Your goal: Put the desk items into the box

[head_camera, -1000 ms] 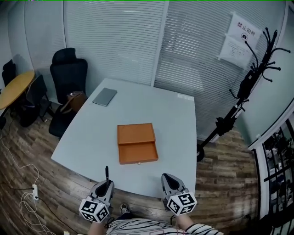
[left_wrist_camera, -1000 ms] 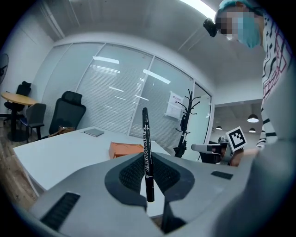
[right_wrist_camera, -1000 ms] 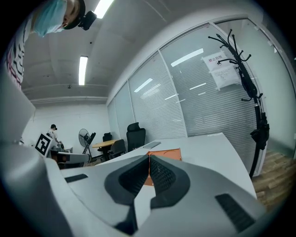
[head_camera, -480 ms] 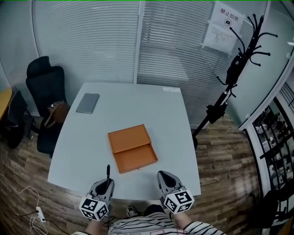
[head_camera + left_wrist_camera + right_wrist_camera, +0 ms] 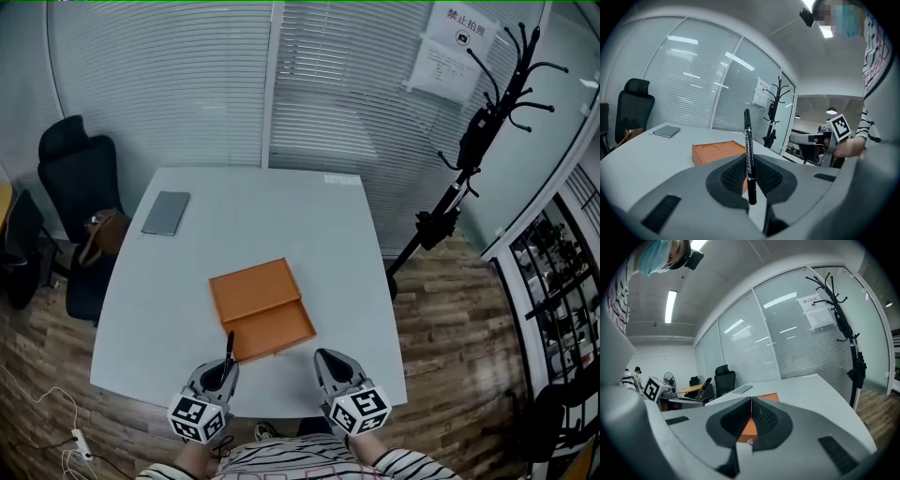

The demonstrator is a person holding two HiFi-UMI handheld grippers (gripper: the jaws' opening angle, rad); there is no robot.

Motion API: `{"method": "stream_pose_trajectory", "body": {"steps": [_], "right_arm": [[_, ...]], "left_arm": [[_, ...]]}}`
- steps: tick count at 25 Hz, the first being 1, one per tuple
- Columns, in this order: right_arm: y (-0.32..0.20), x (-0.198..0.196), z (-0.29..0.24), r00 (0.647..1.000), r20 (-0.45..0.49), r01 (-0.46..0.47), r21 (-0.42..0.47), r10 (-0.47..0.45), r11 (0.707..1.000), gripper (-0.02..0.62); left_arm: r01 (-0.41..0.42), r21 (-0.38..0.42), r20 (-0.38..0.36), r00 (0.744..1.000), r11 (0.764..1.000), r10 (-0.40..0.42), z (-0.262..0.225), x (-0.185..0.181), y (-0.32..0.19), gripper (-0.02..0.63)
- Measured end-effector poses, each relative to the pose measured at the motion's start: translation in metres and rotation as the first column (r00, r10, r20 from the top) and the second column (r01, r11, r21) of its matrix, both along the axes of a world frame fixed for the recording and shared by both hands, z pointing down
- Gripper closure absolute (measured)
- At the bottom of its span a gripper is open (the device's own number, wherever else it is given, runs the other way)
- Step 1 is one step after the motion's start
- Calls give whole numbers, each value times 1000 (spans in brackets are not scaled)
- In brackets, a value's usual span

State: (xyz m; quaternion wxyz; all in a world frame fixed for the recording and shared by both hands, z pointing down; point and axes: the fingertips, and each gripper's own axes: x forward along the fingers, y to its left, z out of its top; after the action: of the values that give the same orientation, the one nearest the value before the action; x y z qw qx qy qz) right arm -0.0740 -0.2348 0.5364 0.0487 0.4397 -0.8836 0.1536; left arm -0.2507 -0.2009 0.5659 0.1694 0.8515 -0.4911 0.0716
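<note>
An open orange box (image 5: 260, 308) lies near the front of the pale table (image 5: 328, 244), its lid flat behind the tray. My left gripper (image 5: 221, 370) is shut on a black marker pen (image 5: 227, 352), which stands upright between the jaws and reaches over the box's front left corner. The pen (image 5: 748, 154) rises in front of the box (image 5: 717, 152) in the left gripper view. My right gripper (image 5: 330, 367) hangs shut and empty over the table's front edge, right of the box. The box (image 5: 752, 423) shows behind its closed jaws.
A grey notebook (image 5: 166, 212) lies at the table's far left corner. A black office chair (image 5: 70, 169) with a brown bag (image 5: 100, 234) stands to the left. A black coat stand (image 5: 469, 141) rises at the right, before blinds and glass walls.
The view has shifted, so the table and box sit further left and nearer. The left gripper with the pen has come up toward the box's front corner. Both grippers stayed shut.
</note>
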Motion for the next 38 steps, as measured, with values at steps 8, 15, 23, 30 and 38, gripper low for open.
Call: {"method": "stream_pose_trajectory", "body": {"steps": [8, 15, 23, 30, 38], "right_arm": [[-25, 6, -1, 999, -18, 48, -4, -49, 999, 571], [-36, 13, 0, 998, -14, 67, -10, -67, 998, 571], [-42, 40, 6, 999, -19, 40, -29, -40, 999, 571], [-44, 52, 12, 999, -16, 32, -39, -33, 999, 571], [-53, 57, 14, 999, 2, 41, -42, -41, 998, 571]], "left_arm": [[-62, -29, 101, 993, 998, 65, 17, 23, -44, 566], [-139, -96, 211, 965, 986, 156, 38, 42, -80, 566], [-248, -237, 335, 887, 939, 319, 74, 69, -103, 566], [-276, -323, 435, 806, 905, 401, 104, 77, -121, 566], [-269, -449, 494, 720, 852, 487, 132, 83, -131, 566]]}}
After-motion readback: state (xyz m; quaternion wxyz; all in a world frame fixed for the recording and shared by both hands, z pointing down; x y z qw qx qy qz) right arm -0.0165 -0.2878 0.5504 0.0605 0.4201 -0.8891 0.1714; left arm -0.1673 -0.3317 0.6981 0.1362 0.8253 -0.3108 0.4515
